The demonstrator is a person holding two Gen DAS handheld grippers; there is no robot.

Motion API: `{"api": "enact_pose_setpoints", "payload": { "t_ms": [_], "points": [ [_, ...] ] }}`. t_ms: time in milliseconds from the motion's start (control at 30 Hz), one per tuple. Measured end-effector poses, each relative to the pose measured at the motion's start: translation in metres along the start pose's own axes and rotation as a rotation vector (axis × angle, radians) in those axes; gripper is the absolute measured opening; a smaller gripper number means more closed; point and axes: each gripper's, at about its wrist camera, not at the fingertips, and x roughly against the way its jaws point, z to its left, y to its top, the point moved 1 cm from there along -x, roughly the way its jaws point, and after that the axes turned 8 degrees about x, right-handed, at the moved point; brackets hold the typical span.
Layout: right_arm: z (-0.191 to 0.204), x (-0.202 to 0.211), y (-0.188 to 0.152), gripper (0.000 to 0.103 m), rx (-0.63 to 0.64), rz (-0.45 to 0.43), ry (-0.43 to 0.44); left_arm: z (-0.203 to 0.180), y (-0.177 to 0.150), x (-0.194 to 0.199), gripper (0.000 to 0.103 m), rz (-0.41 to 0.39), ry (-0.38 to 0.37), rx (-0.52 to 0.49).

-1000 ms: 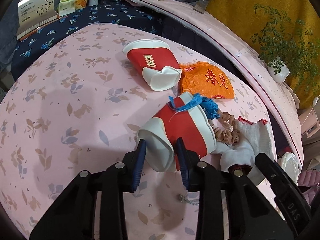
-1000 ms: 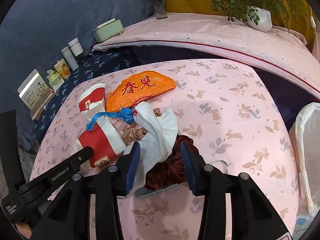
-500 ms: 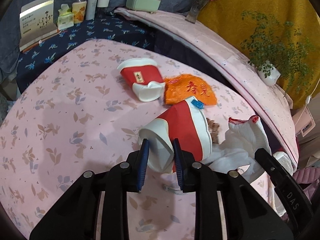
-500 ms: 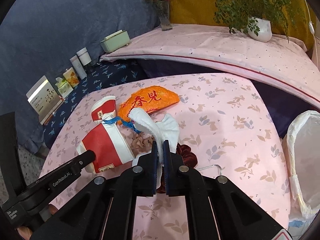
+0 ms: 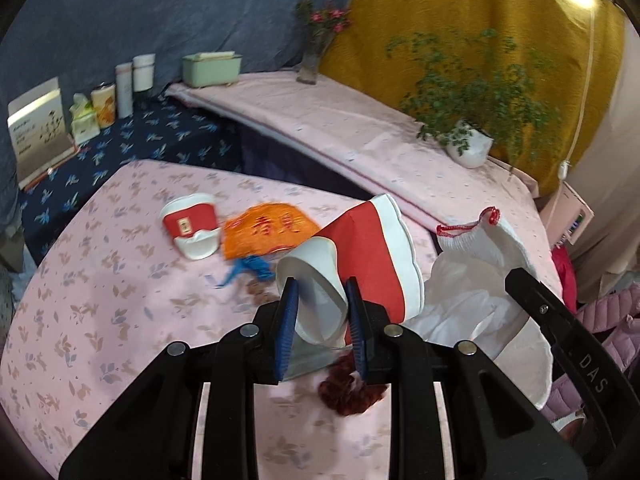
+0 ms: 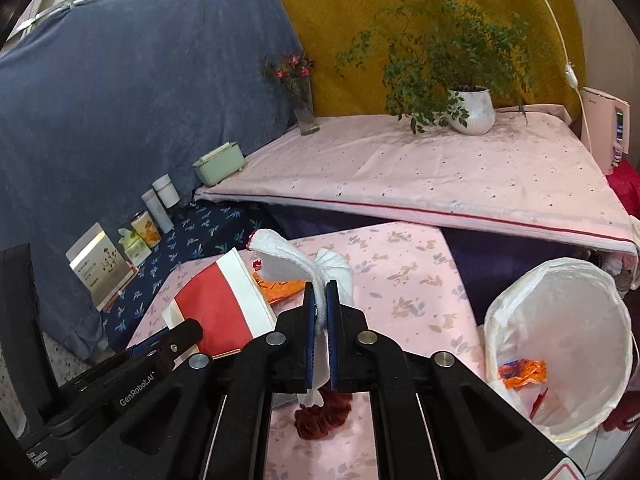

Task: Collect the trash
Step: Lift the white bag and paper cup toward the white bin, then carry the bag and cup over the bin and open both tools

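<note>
Left tool (image 5: 320,322) pinches the base of a crushed red-and-white paper cup (image 5: 360,264) held above the table (image 5: 120,320); right tool (image 6: 321,334) is clamped on a white glove (image 6: 316,268). Either could slip short of the lined bin (image 6: 560,344), since the glove hangs loosely

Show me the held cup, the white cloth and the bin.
cup (image 5: 376,248): left wrist view, red side wall.
white cloth (image 6: 332,266): right wrist view, bunched fold above the tongs.
bin (image 6: 560,280): right wrist view, liner rim.
</note>
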Motion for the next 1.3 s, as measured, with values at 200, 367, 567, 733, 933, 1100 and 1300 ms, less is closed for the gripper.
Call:
{"api": "enact_pose_setpoints", "payload": {
  "t_ms": [200,367,567,733,933,1100,1300],
  "points": [
    [-0.046,0.038,0.009,0.005,-0.052,-0.065,-0.053,-0.060,-0.009,0.013,0.023,-0.015,-0.053,-0.086],
    [-0.090,0.067,0.008,0.005,-0.107,-0.101,-0.102,-0.106,-0.021,0.019,0.023,-0.013,-0.095,-0.151],
    [-0.137,0.089,-0.002,0.005,-0.162,-0.119,-0.153,-0.144,-0.035,0.018,0.024,0.012,-0.143,-0.194],
    [-0.167,0.096,-0.012,0.005,-0.194,-0.114,-0.180,-0.173,-0.048,0.013,0.024,0.031,-0.161,-0.234],
    [-0.192,0.100,-0.024,0.005,-0.226,-0.103,-0.203,-0.199,-0.062,0.001,0.024,0.066,-0.178,-0.275],
    [-0.207,0.099,-0.031,0.005,-0.248,-0.093,-0.214,-0.216,-0.072,-0.008,0.024,0.092,-0.186,-0.300],
    [-0.221,0.094,-0.035,0.005,-0.267,-0.083,-0.225,-0.232,-0.081,-0.022,0.024,0.125,-0.188,-0.320]
  ]
}}
